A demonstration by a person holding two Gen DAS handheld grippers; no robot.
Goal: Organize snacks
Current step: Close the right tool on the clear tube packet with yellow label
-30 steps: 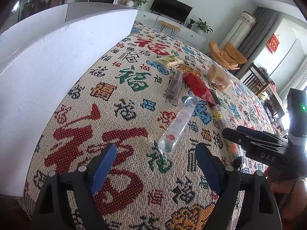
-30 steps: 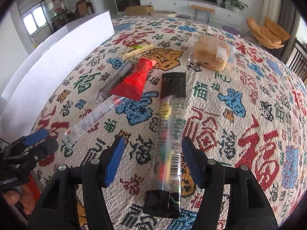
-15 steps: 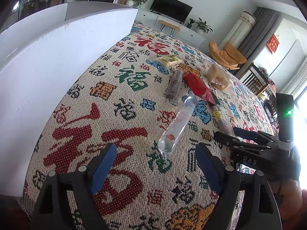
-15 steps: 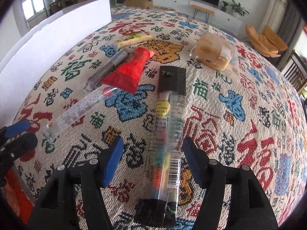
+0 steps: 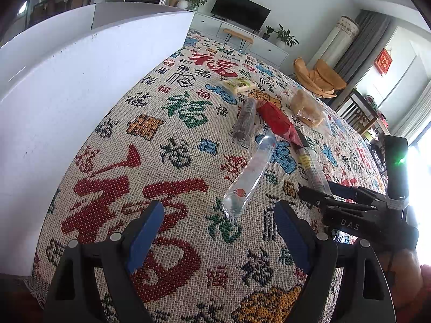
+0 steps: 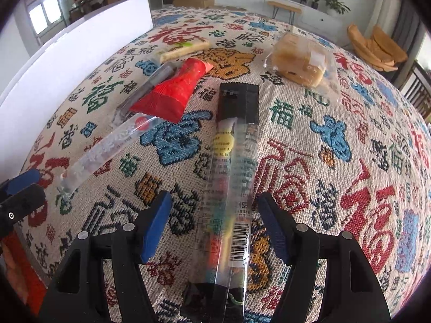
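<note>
The right gripper (image 6: 212,223) hangs over a long clear snack stick with black ends (image 6: 231,188). Its jaws stand wide on either side of the stick, with a clear gap between each blue pad and the wrapper, and they have just been opening further. The stick lies flat on the tabletop (image 6: 336,140), which is covered by a woven cloth with coloured characters. The stick's near black end runs under the gripper's body and is partly cut off by the lower edge of the view.

The left gripper (image 5: 218,228) also has its jaws wide and holds nothing. The near tip of a clear tube packet (image 5: 249,177) lies on the cloth just ahead of the gap, touching neither pad.

Farther out lie a red packet (image 6: 172,92), a dark slim packet (image 5: 245,121) partly tucked under the red one, a pale bar with a green label (image 5: 238,84), and a bagged bread roll (image 6: 301,62). A white box wall (image 5: 67,107) stands along the left side; its inside is hidden. The printing on the wrappers is too small to read.
</note>
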